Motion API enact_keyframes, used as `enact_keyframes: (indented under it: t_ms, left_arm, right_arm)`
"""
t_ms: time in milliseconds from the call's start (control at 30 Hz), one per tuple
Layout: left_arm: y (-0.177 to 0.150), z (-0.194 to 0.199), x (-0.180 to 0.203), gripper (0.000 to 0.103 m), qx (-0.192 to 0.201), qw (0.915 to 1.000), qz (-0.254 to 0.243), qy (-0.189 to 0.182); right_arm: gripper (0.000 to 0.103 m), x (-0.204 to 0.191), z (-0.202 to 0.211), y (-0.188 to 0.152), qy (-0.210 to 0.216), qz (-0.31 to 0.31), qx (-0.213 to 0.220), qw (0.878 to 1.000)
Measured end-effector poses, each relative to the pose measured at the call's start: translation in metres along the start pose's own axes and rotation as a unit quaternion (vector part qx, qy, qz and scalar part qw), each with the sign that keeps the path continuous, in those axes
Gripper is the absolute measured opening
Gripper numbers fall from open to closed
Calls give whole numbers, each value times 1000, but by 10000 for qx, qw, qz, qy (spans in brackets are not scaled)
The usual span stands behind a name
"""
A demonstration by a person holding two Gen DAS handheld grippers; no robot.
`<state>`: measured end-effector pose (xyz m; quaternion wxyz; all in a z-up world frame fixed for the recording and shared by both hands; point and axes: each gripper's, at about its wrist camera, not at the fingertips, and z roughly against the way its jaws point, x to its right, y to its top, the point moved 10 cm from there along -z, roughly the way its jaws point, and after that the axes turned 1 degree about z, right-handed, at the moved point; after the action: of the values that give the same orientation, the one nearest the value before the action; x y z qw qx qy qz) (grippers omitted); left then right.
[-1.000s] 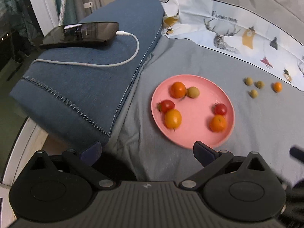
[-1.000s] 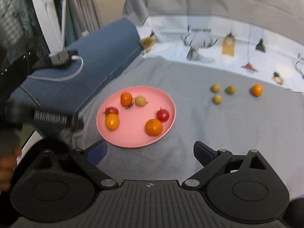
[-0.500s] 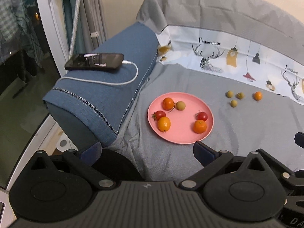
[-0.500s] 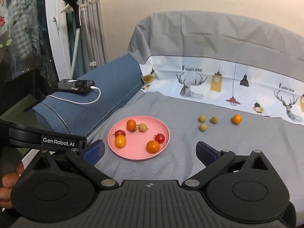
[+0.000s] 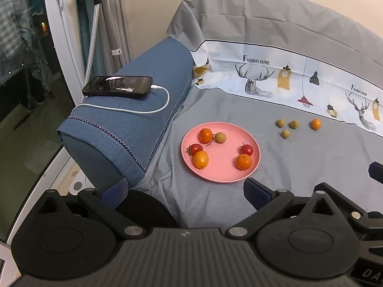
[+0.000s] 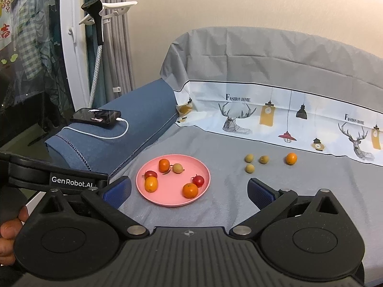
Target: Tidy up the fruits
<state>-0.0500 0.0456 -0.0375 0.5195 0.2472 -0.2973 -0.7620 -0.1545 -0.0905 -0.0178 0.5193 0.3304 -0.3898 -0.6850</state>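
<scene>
Grey sheet point(image 5: 299, 167) holds a pink plate point(image 5: 222, 177) bearing six fruits; four more, perhaps longans, lie at two o'clock. Left gripper point(image 5: 185, 189) and right gripper point(image 6: 189, 191) gape wide, empty.

Left hand-held gripper point(image 5: 185, 187): jaws spread wide, blue-padded fingertips point(image 5: 257, 190) far apart, nothing between them. It is held above the near edge of the bed, pointing forward and slightly down across it.

Right hand-held gripper point(image 6: 189, 190): jaws likewise spread wide, blue pads point(image 6: 259, 192) well separated, nothing gripped. It sits just beside the left unit, on its right, over the same near edge and clear of the surface.

In the right wrist view, the person's left hand point(image 6: 10, 234) shows at the lower left edge, fingers curled around the left unit's body.
</scene>
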Motion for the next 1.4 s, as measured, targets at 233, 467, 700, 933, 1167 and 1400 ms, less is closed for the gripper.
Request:
enact_keyframes:
  t_ms: [233,467,700,933,1167,1400]
  left_arm:
    - [-3,-3,-1,103,-59,10000,24,-25]
    - [-7,-7,0,103,-139,9999,18,-66]
    - [-10,-10,1,103,-196,9998,19,-81]
    - [-8,-15,2,103,-222,9997,49,-72]
    - [-9,-43,21,103,-617,9979,-200,-55]
    - [11,-84,54,103,-886,9955,-344,-56]
  right_arm:
    - [102,-2,-2,-3,9,-24,-56,10000]
    - [102,-1,-5,-7,23,-78,-131,9999]
    - [102,0,-9,-11,40,-123,-217,9997]
    - [102,5,-16,-12,3,-134,-280,9995]
    - [102,48,-35,-23,-278,-561,-326,9975]
    - [102,125,-82,-44,-780,-1066,-481,9901]
